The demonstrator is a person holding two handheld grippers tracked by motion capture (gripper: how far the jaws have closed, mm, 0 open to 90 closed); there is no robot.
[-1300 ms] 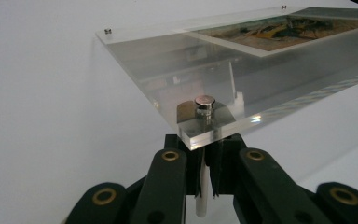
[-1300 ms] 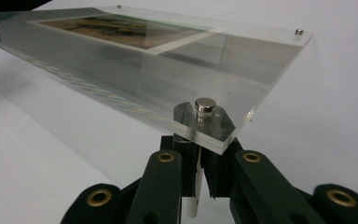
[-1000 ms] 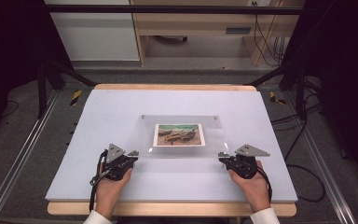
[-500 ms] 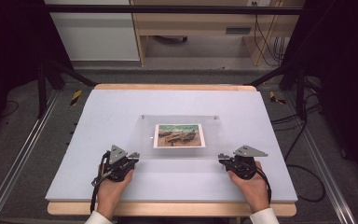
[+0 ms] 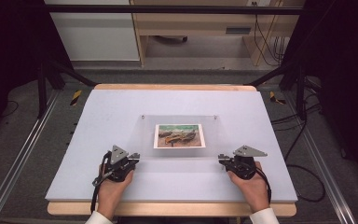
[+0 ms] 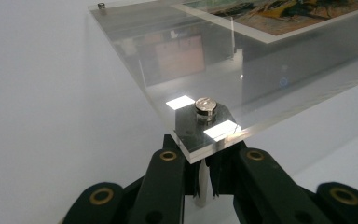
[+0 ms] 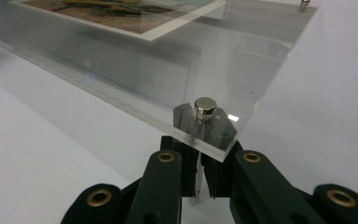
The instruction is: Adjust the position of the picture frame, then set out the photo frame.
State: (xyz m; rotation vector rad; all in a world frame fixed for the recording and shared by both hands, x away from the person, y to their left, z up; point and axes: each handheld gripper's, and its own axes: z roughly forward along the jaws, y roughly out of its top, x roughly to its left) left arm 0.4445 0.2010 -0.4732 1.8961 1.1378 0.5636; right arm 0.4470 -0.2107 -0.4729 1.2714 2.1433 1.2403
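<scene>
The clear frame (image 5: 179,135) lies flat in the middle of the white counter (image 5: 98,121), w/ a picture (image 5: 179,136) of boats inside it. Its long side runs left to right, so one tool sits at each near corner. The left tool (image 5: 131,157) is at the near left corner and the right tool (image 5: 223,159) is at the near right corner, each about as close as the other, w/ the frame lying straight ahead of both and away from the person. In the left gripper view the left tool (image 6: 204,161) has its jaws squeezed nearly all the way together on a thin clear post (image 6: 203,186) that hangs down under the frame corner, just below a small silver stud (image 6: 205,108) on top. In the right gripper view the right tool (image 7: 200,158) looks the same: jaws almost shut, pinching the little post (image 7: 198,184) under its own corner, below a silver stud (image 7: 205,108). So both tools hold the frame by its corner legs, not by the flat plate. The far two studs (image 5: 143,117) sit at the back edge, away from both hands. My guess is the next move is a lift, and both hands need to go up together so the long frame stays level and doesn't tip to one side.
</scene>
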